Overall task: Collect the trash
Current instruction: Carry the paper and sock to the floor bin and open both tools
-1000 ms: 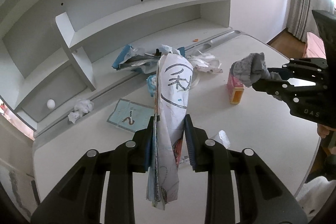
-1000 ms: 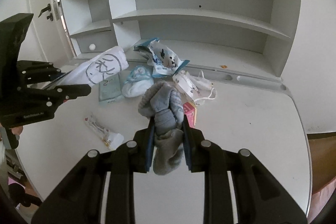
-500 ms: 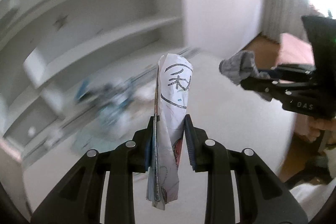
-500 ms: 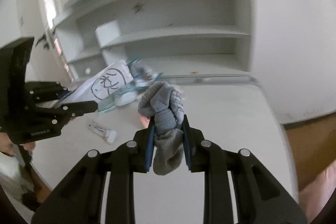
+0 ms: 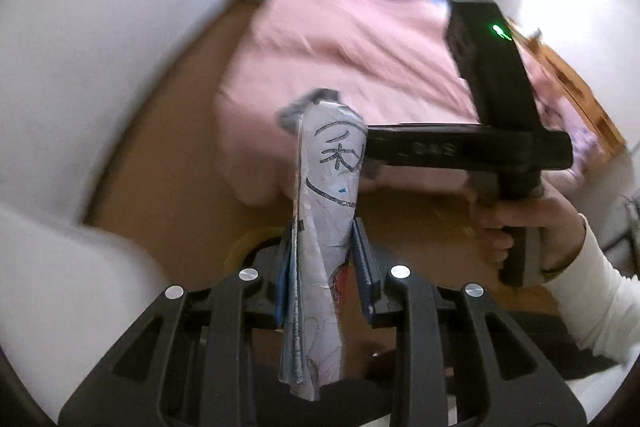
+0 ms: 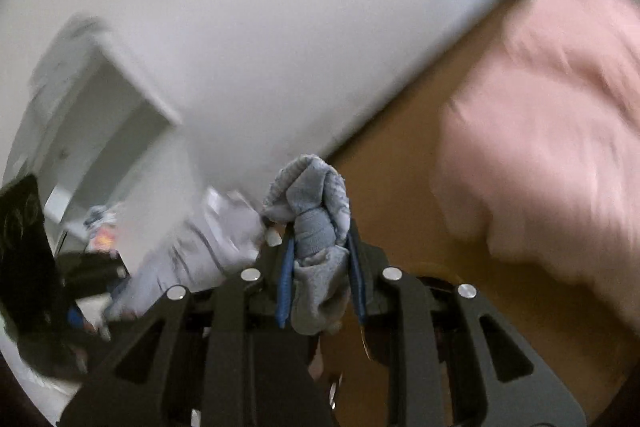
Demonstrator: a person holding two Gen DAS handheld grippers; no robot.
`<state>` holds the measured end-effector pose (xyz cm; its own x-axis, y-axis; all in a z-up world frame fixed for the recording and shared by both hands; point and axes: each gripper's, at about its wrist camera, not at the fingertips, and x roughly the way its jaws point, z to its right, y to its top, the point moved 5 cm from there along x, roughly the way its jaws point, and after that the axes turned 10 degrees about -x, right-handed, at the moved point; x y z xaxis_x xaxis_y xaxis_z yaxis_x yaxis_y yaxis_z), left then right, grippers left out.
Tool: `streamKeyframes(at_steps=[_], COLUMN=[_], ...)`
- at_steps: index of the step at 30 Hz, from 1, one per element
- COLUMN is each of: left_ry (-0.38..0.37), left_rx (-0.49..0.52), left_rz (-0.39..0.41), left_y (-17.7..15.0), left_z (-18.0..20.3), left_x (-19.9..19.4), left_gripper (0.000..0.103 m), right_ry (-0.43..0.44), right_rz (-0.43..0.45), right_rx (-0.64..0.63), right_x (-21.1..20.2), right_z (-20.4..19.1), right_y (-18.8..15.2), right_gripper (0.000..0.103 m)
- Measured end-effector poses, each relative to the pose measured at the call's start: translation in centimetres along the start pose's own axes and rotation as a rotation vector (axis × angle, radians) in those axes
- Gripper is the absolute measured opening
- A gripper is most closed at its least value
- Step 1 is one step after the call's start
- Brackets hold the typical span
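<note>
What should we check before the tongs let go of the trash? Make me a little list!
1. Left tongs gripping the folded paper: ok, pads pinch it.
2. Right tongs gripping the grey sock: ok, bunched tight between the pads.
3. Trash bin under the tongs: cannot tell; only a yellowish rim peeks out behind the left tongs.
4. Tongs apart from each other: cannot tell; they overlap in the left view.
5. Clear of the pink bed: ok, wooden floor lies below.
6. Picture sharp enough to aim: not ok, blurred.

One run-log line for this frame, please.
left gripper: shut on folded paper | right gripper: shut on grey sock | background: pink bed
</note>
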<state>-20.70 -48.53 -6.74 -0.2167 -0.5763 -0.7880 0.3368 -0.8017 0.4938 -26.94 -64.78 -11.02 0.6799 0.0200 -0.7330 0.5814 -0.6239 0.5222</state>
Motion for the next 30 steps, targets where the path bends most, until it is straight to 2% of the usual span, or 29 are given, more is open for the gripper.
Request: streamKeyframes(at_steps=[3, 5, 7, 9, 12, 13, 14, 15, 16, 18, 20, 21, 23, 24, 27, 29, 30], left_ry=[-0.022, -0.010, 0.029, 0.079, 0.126, 0.151, 0.165, 0.175, 0.187, 0.177, 0.178, 0.179, 0.153, 0.133, 0.140, 0.181, 0.226], left_rx=[-0.107, -0.234, -0.307, -0.348, -0.358, -0.345, -0.338, -0.332, -0.319, -0.293, -0.283, -0.270, -0.200, -0.121, -0.014, 0.008, 0.003], left_rz=[-0.162, -0.268, -0.326, -0.365, -0.383, -0.392, -0.398, -0.390, -0.356, -0.319, -0.303, -0.263, -0.170, -0.079, 0.112, 0.232, 0.295], left_y=[-1.9, -3.8, -5.2, -6.4, -7.3, -7.5, -7.5, -7.4, -7.0, -6.4, -5.4, -4.6, -2.7, -1.1, 1.4, 2.6, 3.0], left_z=[-1.8, -5.1, -7.2, -9.0, -10.3, -10.4, -10.5, -10.2, -9.9, -8.8, -7.4, -6.5, -3.8, -1.4, 1.6, 1.8, 1.2], left_x=[9.2, 15.4, 19.4, 22.2, 23.7, 23.9, 23.9, 23.8, 23.5, 22.9, 22.5, 21.4, 18.6, 15.7, 8.7, 3.7, 0.9], left_gripper=[0.026, 0.025, 0.025, 0.024, 0.026, 0.039, 0.055, 0.090, 0.096, 0.095, 0.095, 0.095, 0.095, 0.096, 0.096, 0.096, 0.096], right_ry=[-0.004, -0.018, -0.013, 0.002, 0.027, 0.047, 0.054, 0.050, 0.046, 0.023, -0.040, -0.086, -0.200, -0.281, -0.498, -0.638, -0.728], right_rz=[-0.148, -0.237, -0.344, -0.420, -0.444, -0.444, -0.446, -0.437, -0.406, -0.380, -0.354, -0.332, -0.259, -0.222, -0.104, -0.001, 0.075], right_rx=[0.204, 0.273, 0.339, 0.387, 0.423, 0.431, 0.440, 0.458, 0.471, 0.464, 0.462, 0.461, 0.429, 0.400, 0.292, 0.198, 0.134], right_x=[5.9, 9.2, 13.3, 16.4, 18.0, 18.2, 18.3, 18.0, 17.4, 16.3, 14.6, 13.2, 9.8, 7.8, 2.4, -0.9, -2.8], right_z=[7.8, 10.9, 13.3, 14.6, 15.2, 15.4, 15.4, 15.7, 16.1, 16.5, 16.4, 16.5, 17.0, 16.9, 15.4, 13.3, 11.7], right_y=[-5.2, -8.1, -11.4, -13.7, -14.5, -14.4, -14.3, -14.1, -13.7, -12.8, -11.5, -11.0, -9.6, -8.6, -5.4, -3.4, -1.8], right_gripper=[0.024, 0.024, 0.024, 0.024, 0.024, 0.028, 0.052, 0.087, 0.095, 0.094, 0.094, 0.094, 0.094, 0.094, 0.096, 0.096, 0.096])
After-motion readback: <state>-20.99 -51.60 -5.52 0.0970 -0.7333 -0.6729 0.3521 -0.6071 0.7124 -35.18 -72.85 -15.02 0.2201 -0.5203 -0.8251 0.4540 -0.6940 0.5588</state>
